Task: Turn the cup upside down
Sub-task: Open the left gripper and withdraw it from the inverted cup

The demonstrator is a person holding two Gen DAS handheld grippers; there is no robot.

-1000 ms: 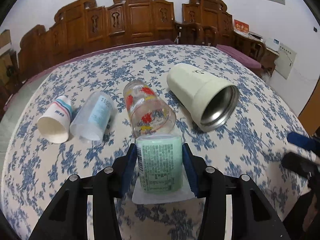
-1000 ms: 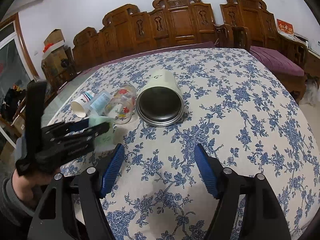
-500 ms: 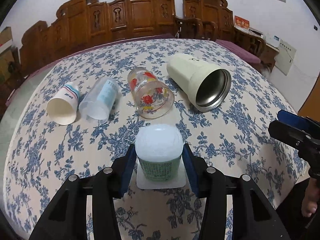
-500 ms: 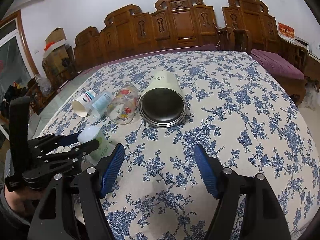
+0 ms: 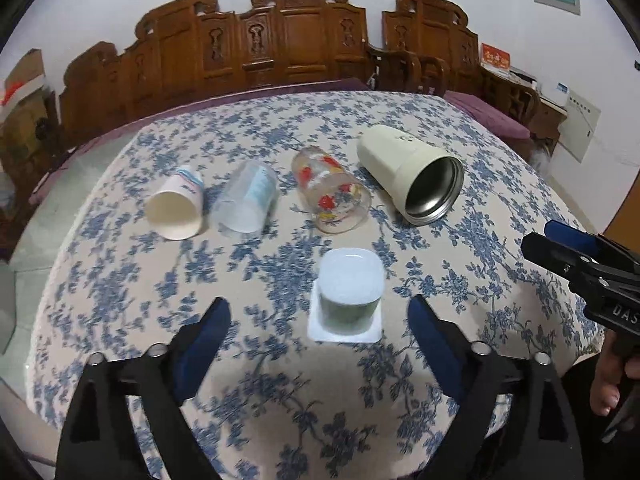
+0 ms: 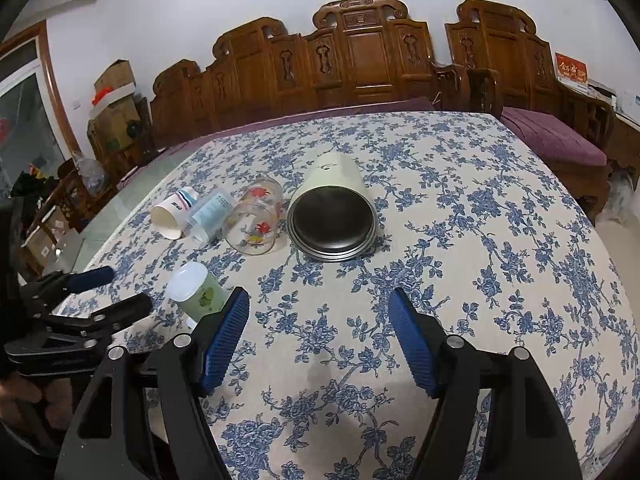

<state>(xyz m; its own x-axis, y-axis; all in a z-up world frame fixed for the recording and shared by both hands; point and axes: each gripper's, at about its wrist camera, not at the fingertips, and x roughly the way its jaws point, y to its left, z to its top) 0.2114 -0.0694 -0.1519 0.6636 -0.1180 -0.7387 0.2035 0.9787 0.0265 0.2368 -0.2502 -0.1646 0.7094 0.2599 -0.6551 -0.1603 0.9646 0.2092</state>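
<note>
Released since half a second ago, the green cup [image 5: 349,294] stands upside down on the tablecloth [image 5: 120,288] (base up, so it rests steady); the left gripper [image 5: 319,328] gapes wide behind it, the right gripper [image 6: 319,334] also spread, idle.

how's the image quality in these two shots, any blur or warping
Left wrist view: motion blur softens the green cup and the tablecloth nearby; fisheye bows the table edge. Right wrist view: sharper, same fisheye warping, soft shadow under the right gripper.
</note>
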